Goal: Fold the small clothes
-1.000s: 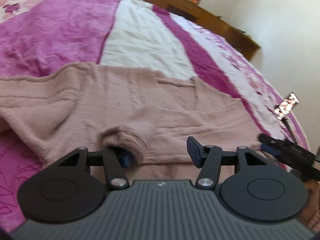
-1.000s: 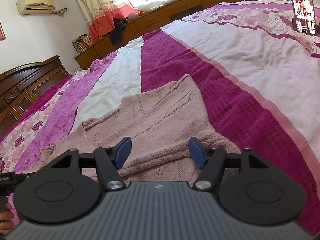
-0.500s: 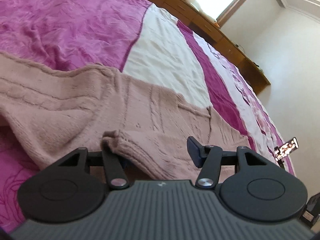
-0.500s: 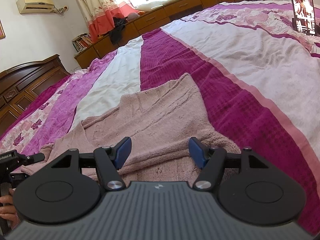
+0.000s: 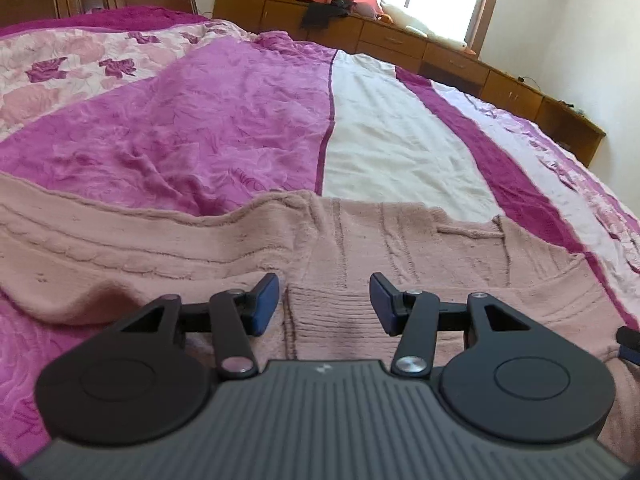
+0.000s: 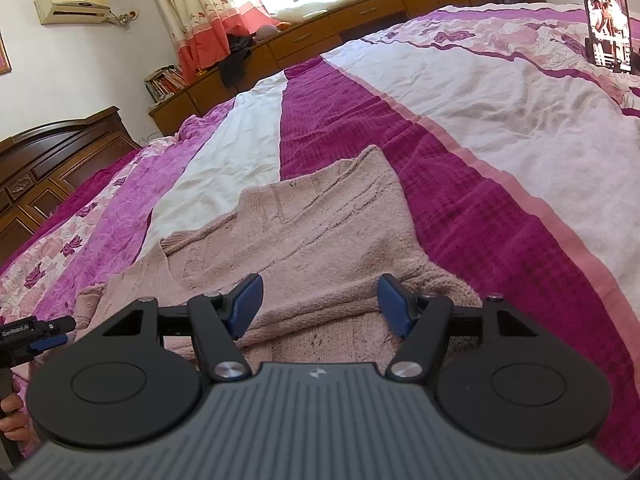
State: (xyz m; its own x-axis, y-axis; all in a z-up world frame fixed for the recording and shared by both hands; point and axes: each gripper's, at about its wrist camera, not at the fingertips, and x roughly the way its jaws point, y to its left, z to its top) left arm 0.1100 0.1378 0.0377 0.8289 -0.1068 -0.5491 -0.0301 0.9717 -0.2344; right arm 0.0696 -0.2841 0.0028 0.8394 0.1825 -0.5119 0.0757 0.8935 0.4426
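A dusty-pink knitted sweater lies spread on the bed, one sleeve stretching off to the left. My left gripper is open and low over the sweater. A ribbed cuff lies flat between its blue pads, and neither pad pinches it. In the right wrist view the same sweater lies folded over itself, and my right gripper stands open just above its near edge, holding nothing. The left gripper and a hand show at that view's left edge.
The bedspread has magenta, white and flowered stripes. A phone on a stand sits at the far right of the bed. A dark wooden headboard and low wooden cabinets line the walls beyond.
The cuff that was draped over my left gripper's left finger now lies flat on the sweater, and that finger is free. The left view has swung up toward the headboard. The right gripper barely moved.
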